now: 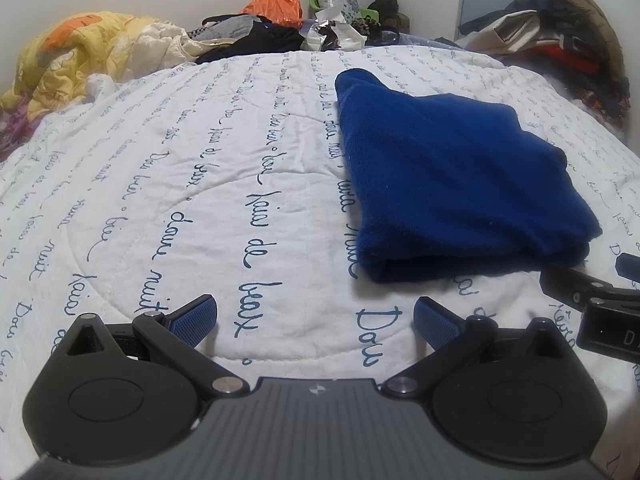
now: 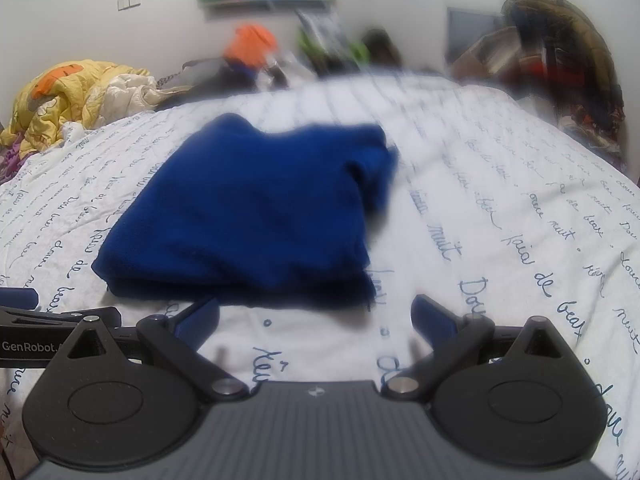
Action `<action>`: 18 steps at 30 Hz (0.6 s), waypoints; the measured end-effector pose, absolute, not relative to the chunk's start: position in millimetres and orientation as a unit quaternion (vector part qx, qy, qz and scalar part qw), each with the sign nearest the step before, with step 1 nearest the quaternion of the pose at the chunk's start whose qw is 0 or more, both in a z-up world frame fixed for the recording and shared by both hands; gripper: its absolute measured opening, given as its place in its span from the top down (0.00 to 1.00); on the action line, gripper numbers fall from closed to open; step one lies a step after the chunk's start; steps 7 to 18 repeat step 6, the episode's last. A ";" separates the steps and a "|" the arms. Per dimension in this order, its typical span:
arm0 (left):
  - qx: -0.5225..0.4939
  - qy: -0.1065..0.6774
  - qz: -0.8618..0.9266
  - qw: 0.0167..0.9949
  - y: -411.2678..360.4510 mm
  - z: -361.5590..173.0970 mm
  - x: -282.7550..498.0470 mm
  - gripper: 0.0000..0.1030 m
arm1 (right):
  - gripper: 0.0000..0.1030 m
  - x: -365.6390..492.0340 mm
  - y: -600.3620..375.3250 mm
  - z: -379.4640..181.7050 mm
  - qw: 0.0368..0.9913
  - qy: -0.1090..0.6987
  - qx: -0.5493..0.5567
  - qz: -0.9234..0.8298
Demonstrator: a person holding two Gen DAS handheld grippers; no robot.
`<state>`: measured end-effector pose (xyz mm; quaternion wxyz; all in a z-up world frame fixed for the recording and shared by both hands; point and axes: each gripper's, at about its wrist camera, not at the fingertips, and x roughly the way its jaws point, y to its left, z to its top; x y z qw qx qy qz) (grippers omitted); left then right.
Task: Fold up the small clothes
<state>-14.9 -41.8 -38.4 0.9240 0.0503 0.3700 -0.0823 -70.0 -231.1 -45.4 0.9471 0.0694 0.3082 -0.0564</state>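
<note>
A dark blue garment (image 1: 452,176) lies folded into a thick rectangle on the white quilt (image 1: 160,184) with blue handwriting. In the left wrist view it sits ahead and to the right of my left gripper (image 1: 316,320), which is open with nothing between its blue pads and stands clear of the cloth. The right gripper's black body (image 1: 592,300) shows at that view's right edge. In the right wrist view, which is blurred, the blue garment (image 2: 248,216) lies just ahead and slightly left of my right gripper (image 2: 316,320), also open and holding nothing.
A crumpled yellow and orange blanket (image 1: 68,64) lies at the far left of the bed. An orange bag (image 1: 276,4) and dark clothes (image 1: 256,40) are piled along the far edge. A heap of coats and bags (image 1: 560,36) rises at the far right.
</note>
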 end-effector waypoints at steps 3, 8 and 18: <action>0.055 0.362 -0.079 0.927 -41.7 -36.6 -16.1 0.00 | 0.00 -70.4 -230.1 -44.8 0.947 0.308 0.069 -0.055; 0.060 0.353 -0.080 0.930 -40.3 -33.4 -16.7 0.00 | 0.00 -70.2 -230.4 -44.2 0.947 0.307 0.069 -0.055; 0.060 0.353 -0.080 0.930 -40.3 -33.4 -16.7 0.00 | 0.00 -70.2 -230.4 -44.2 0.947 0.307 0.069 -0.055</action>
